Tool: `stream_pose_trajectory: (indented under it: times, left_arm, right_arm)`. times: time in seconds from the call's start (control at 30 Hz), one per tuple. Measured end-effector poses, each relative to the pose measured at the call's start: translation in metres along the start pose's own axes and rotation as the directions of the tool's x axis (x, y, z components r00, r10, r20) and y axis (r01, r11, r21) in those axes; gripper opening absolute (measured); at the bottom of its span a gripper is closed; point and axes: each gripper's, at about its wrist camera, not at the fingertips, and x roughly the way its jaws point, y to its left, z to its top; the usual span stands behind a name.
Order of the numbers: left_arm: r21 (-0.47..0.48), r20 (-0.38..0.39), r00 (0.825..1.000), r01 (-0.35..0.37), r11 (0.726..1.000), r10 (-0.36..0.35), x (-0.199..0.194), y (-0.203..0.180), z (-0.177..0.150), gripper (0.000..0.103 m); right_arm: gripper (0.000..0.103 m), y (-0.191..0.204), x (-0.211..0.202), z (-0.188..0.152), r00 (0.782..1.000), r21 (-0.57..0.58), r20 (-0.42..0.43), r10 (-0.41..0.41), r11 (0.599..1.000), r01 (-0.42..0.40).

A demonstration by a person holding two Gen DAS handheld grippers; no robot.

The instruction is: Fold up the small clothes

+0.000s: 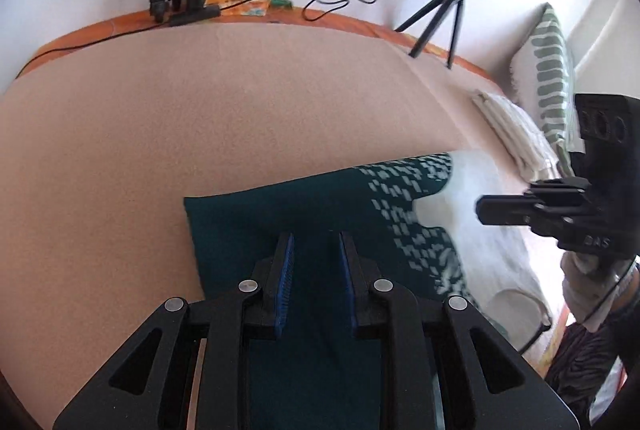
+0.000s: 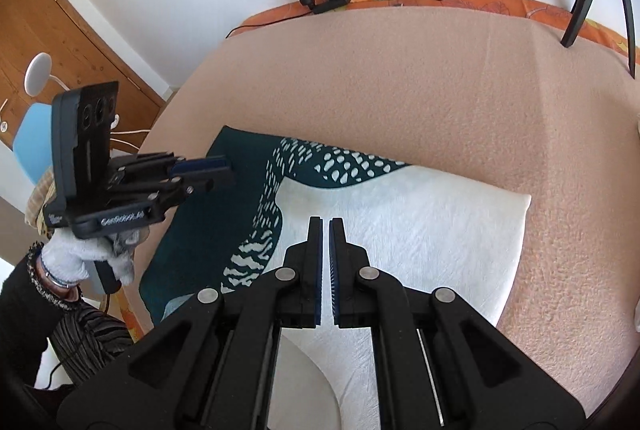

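Teal-and-white garment [image 2: 360, 230] spread flat on the bed [image 2: 400, 89], long axis running left to right beneath both tools: left hand-held gripper [image 1: 316, 254] slightly parted, empty, over the teal end; right hand-held gripper [image 2: 325, 230] closed, empty, over the white end.

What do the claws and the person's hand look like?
Both claws are black, with silver round bolts and blue ridged pads on their fingers. The left claw has white lettering on its body, and a hand in a white glove holds it. A black sleeve and beaded bracelets show too.
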Motion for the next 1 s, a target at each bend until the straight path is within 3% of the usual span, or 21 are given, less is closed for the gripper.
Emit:
stream_pose_trajectory:
  times: [0.2,0.33,0.47,0.53,0.6,0.77,1.0]
  left_arm:
    - [0.032,0.023,0.999,-0.033,0.999,0.032,-0.001,0.005,0.0,0.02]
    - [0.022,0.041,0.997,-0.073,0.997,0.072,-0.013,0.013,-0.001,0.02]
    - [-0.066,0.083,0.996,-0.013,0.998,0.018,-0.035,0.035,-0.002,0.023]
    - [-0.103,0.096,0.995,0.023,0.994,-0.013,-0.042,0.044,-0.003,0.045]
    - [-0.136,0.105,0.993,0.063,0.989,-0.048,-0.046,0.051,-0.005,0.052]
    - [-0.257,0.096,0.982,0.183,0.949,-0.163,-0.041,0.072,-0.008,0.052]
    - [-0.362,0.091,0.976,0.216,0.907,-0.196,-0.028,0.088,-0.007,0.052]
  right_arm:
    - [0.004,-0.008,0.015,-0.017,0.996,-0.03,-0.079,-0.04,0.999,0.037]
    - [0.004,-0.013,-0.001,-0.025,0.996,-0.03,-0.08,-0.048,0.999,0.046]
    - [0.004,-0.022,-0.033,-0.043,0.997,-0.002,-0.057,-0.051,0.999,0.051]
    - [0.013,-0.033,-0.053,-0.053,0.999,0.044,-0.02,-0.047,0.998,0.048]
    - [0.059,-0.05,-0.073,-0.066,0.999,0.119,0.024,-0.041,0.992,0.037]
    - [0.062,-0.09,-0.093,-0.099,0.992,0.306,0.075,0.1,0.945,-0.118]
    - [0.061,-0.103,-0.086,-0.135,0.971,0.414,0.083,0.225,0.878,-0.239]
